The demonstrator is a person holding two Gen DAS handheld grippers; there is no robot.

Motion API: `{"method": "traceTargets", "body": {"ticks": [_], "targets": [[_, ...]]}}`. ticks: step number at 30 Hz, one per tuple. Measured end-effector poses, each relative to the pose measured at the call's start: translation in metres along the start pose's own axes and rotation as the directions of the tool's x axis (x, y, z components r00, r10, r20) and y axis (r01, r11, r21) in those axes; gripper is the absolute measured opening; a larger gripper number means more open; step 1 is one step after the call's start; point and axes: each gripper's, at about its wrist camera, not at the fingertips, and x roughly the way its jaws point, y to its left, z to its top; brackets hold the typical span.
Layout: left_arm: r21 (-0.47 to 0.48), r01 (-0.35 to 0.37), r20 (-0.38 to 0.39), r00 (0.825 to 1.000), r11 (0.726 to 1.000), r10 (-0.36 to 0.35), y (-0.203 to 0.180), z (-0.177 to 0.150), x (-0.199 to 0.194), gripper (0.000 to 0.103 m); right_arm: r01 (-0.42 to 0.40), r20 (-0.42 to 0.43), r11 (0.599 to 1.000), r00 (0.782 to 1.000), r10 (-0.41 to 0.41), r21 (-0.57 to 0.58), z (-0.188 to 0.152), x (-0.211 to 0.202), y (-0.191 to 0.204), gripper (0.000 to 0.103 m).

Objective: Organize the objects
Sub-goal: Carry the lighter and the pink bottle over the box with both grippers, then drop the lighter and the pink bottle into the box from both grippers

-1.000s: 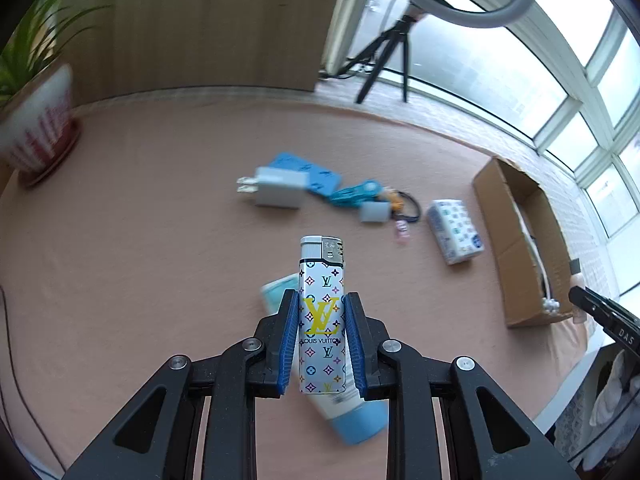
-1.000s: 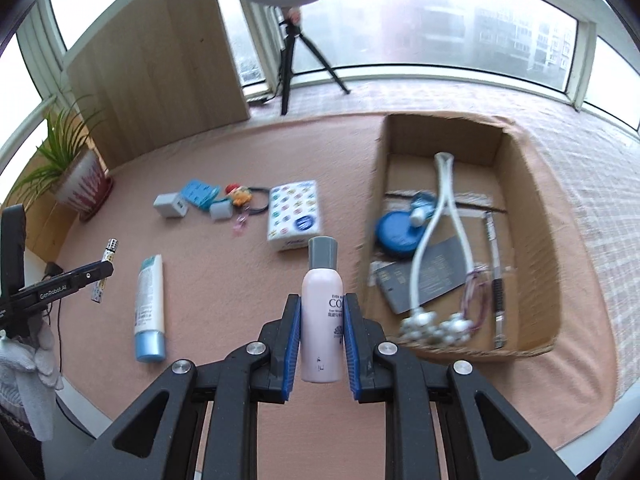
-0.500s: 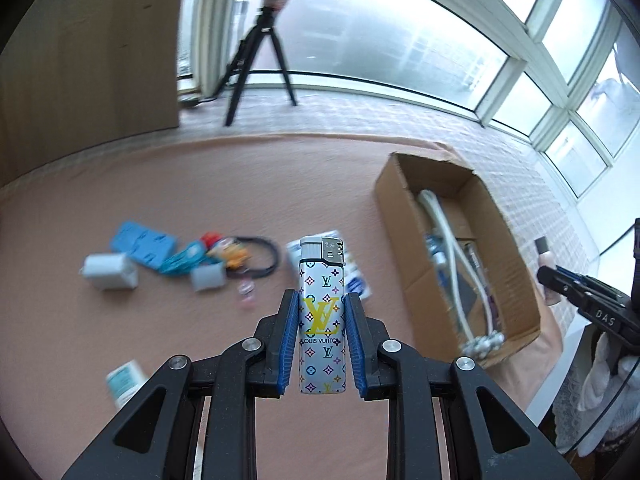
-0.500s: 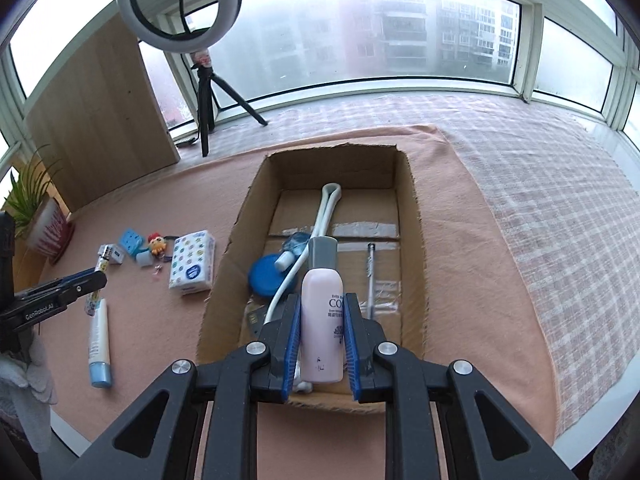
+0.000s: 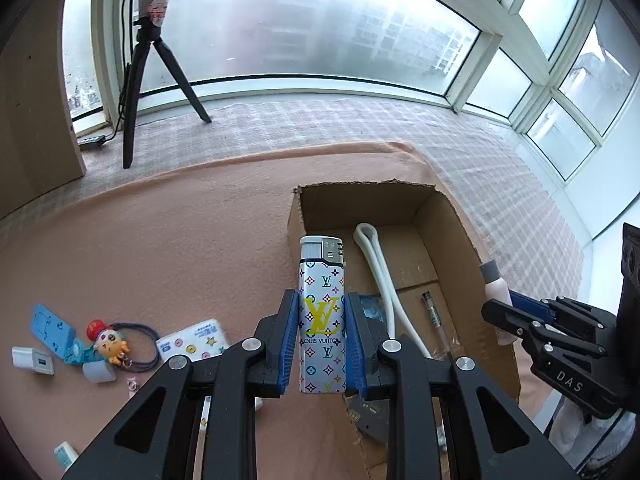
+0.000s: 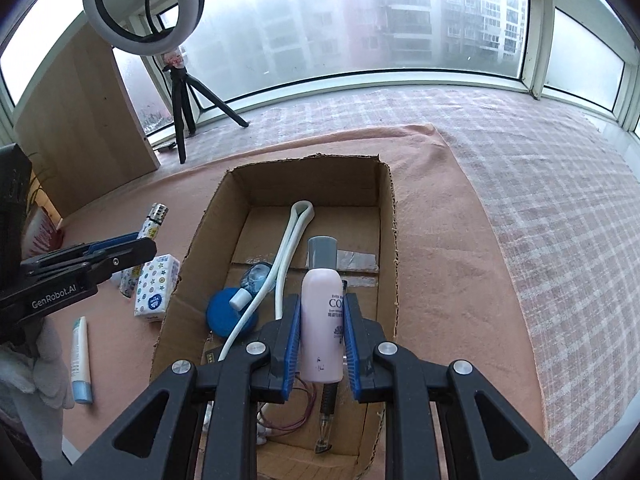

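Observation:
My left gripper is shut on a white patterned lighter, held upright over the left wall of the open cardboard box. My right gripper is shut on a pink bottle with a grey cap, held above the box. The box holds a white cord, a blue round item, a pen and other small things. The right gripper also shows at the right of the left wrist view; the left gripper shows at the left of the right wrist view.
On the pink cloth left of the box lie a tissue pack, a blue-capped tube, a doll keychain, a blue card and a white charger. A ring light on a tripod and a wooden panel stand behind.
Both grippers have swung toward the box with their objects still held. The lighter now sits over the box's left wall and the pink bottle hangs lower over the box.

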Motion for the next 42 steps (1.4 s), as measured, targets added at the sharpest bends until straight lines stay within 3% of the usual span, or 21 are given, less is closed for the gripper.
{"method": "traceTargets", "body": {"ticks": [13, 15, 16, 17, 18, 21, 23, 33, 42], "targets": [[0.027, 0.015, -0.003, 1.0, 1.0, -0.015, -0.024, 0.028, 0.035, 0.025, 0.01, -0.023, 1.0, 1.0, -0.01, -0.006, 0.009, 0.018, -0.009, 0.018], [0.038, 0.028, 0.002, 1.0, 0.999, -0.028, -0.027, 0.029, 0.035, 0.035, 0.013, -0.025, 1.0, 1.0, -0.013, -0.006, 0.008, 0.019, -0.01, 0.018], [0.038, 0.034, -0.003, 0.999, 0.999, -0.034, -0.028, 0.029, 0.034, 0.051, 0.012, -0.028, 1.0, 1.0, -0.012, -0.005, 0.008, 0.02, -0.01, 0.019], [0.039, 0.04, 0.004, 0.999, 0.998, -0.04, -0.029, 0.029, 0.033, 0.057, 0.007, -0.027, 1.0, 1.0, -0.007, -0.002, 0.008, 0.02, -0.011, 0.019], [0.046, 0.041, 0.016, 0.999, 0.998, -0.041, -0.03, 0.028, 0.03, 0.057, 0.002, -0.022, 1.0, 1.0, -0.002, -0.001, 0.008, 0.019, -0.011, 0.02], [0.059, 0.037, 0.025, 0.999, 0.998, -0.038, -0.031, 0.027, 0.023, 0.057, 0.008, -0.016, 1.0, 1.0, -0.008, 0.003, 0.005, 0.016, -0.009, 0.049], [0.056, 0.045, 0.022, 0.999, 0.997, -0.046, -0.027, 0.024, 0.019, 0.057, 0.012, -0.013, 1.0, 1.0, -0.011, 0.007, 0.004, 0.014, -0.007, 0.052], [0.012, 0.013, 0.036, 0.999, 1.0, -0.014, 0.012, 0.007, -0.016, 0.057, -0.019, -0.024, 0.999, 1.0, 0.02, 0.029, -0.007, 0.008, 0.009, 0.052], [-0.073, -0.053, 0.034, 0.998, 0.996, 0.056, 0.082, -0.022, -0.059, 0.057, -0.062, -0.019, 0.998, 0.998, 0.063, 0.013, -0.016, -0.004, 0.044, 0.052]]}}
